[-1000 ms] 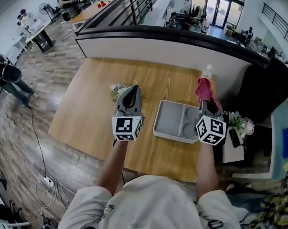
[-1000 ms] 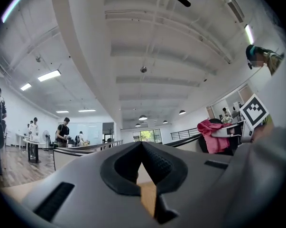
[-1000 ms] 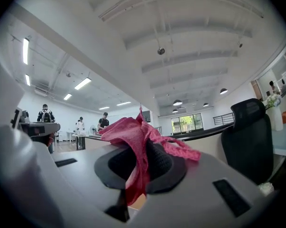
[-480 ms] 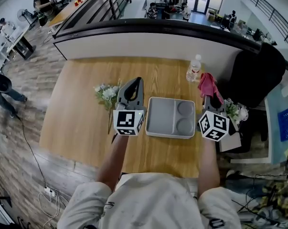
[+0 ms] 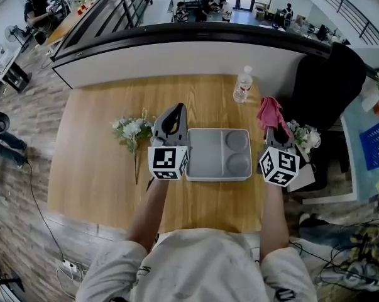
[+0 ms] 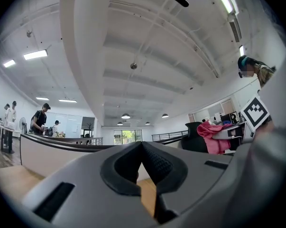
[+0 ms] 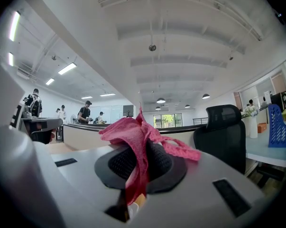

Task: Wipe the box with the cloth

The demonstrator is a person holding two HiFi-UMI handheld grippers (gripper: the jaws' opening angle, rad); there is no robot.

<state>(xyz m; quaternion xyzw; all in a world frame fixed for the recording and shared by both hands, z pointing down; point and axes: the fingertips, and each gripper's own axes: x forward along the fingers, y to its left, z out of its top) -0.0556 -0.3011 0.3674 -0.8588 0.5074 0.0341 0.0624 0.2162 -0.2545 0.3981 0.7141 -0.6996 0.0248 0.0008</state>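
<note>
- Currently the right gripper (image 5: pixel 276 133), centre-right in the head view, has its jaws clamped tight on a crumpled pink cloth (image 7: pixel 135 137). The cloth stands above the jaws, probably held ready as a wiping pad.
- Left gripper (image 5: pixel 171 123): jaws pressed together with nothing between them. It is just beside the box's left edge, likely placed to steady it.
- Shallow grey compartmented plastic box (image 5: pixel 208 156): flat at frame centre, between both grippers. The cloth is not yet touching it.
- Light wooden table (image 5: pixel 95 168): also carries a white flower sprig (image 5: pixel 131 131) at left and a clear water bottle (image 5: pixel 242 83) at upper centre.
- Room: open office, with a black chair (image 5: pixel 330 80) at upper right.
</note>
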